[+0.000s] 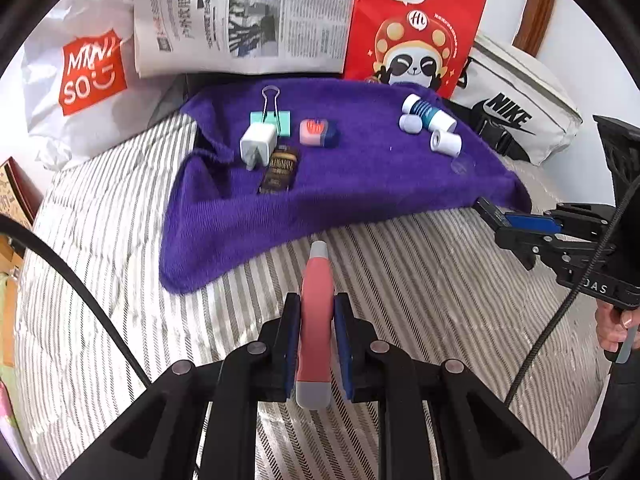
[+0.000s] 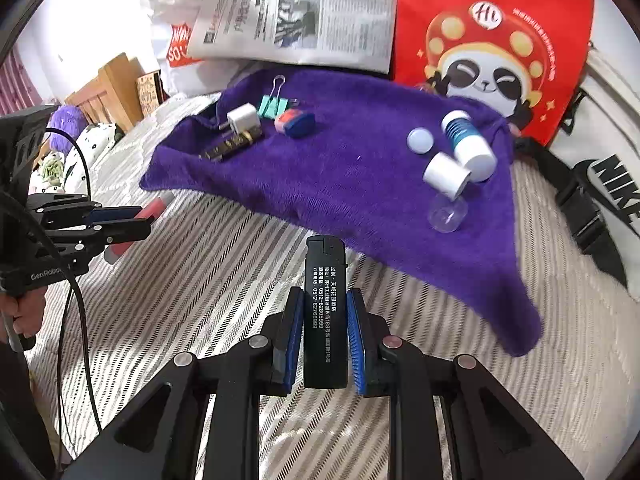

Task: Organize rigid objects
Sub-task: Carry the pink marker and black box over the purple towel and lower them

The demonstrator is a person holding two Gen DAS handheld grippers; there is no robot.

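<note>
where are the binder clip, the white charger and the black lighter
binder clip point(image 1: 280, 122), left wrist view, on its mint green body
white charger point(image 1: 258, 145), left wrist view, on the front face of the plug block
black lighter point(image 2: 325, 312), right wrist view, on its printed side between the fingers

Lighting: bright, even daylight in both views, source not visible. Shadows: soft, faint beneath the purple towel point(image 1: 320, 184) edge on the striped bedspread point(image 1: 120, 240). Glare: white wall point(image 2: 80, 12) at upper left of the right wrist view washed out; mild sheen on the red paper bag point(image 2: 500, 40). Distortion: strong fisheye bending, black vignette at all corners. Focus: centre sharp, printed text legible; towel's right corner and frame margins slightly smeared.
</note>
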